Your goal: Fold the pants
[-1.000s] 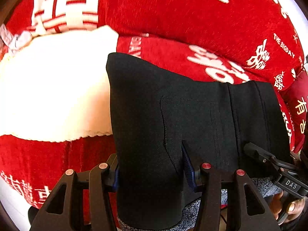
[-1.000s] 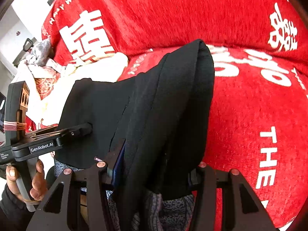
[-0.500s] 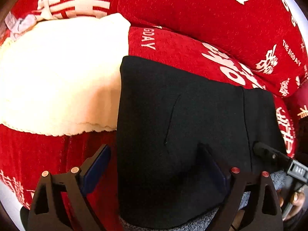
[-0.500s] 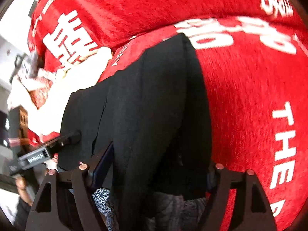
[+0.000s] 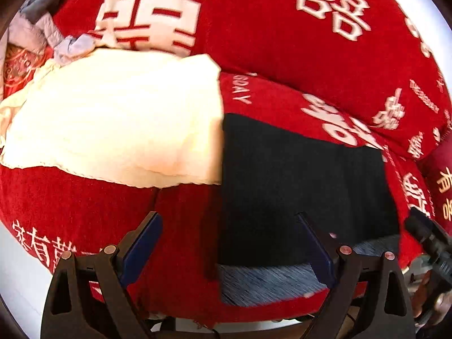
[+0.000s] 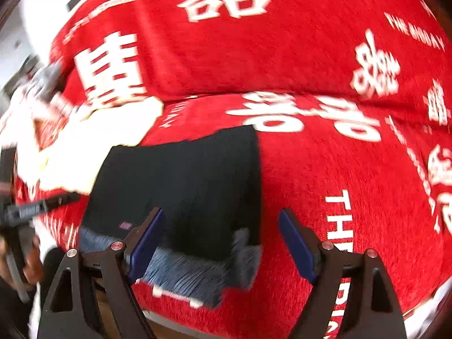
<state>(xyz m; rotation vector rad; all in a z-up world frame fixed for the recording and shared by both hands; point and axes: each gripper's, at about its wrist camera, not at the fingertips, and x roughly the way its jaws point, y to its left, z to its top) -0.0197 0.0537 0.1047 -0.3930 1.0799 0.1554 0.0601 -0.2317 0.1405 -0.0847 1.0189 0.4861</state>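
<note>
the folded black fabric pants [image 5: 305, 186] lie flat on the seat of a red plush sofa cover printed with white characters and lettering [image 5: 282, 42], forming a compact, roughly rectangular stack. a grey-blue textured inner layer of the pants [image 5: 268, 282] shows along the stack's near edge, at the front lip of the seat. in the right wrist view the same black pants [image 6: 180, 189] sit left of centre, with the grey-blue edge and a small white tag showing at the near side; this view is motion-blurred.

the left hand-held gripper [image 5: 228, 251] has its jaws spread wide, having just been opening, with nothing pressed between the blue pads. its left finger stands over bare red cover, its right finger over the near part of the pants stack; whether that finger touches the cloth cannot be told.

the right hand-held gripper [image 6: 220, 245] is likewise spread, its jaws having just been opening further, and clamps nothing. its left finger is over the near edge of the pants, its right finger over the red cover just beside the stack's right edge.

a cream-white folded blanket with a scalloped edge [image 5: 118, 118] lies on the seat, its right edge meeting the left edge of the pants. beyond it, at the far left, sits a pale grey-blue crumpled garment [image 5: 42, 28]. the opposite gripper appears at the edge of each view, held by a person's hand.
</note>
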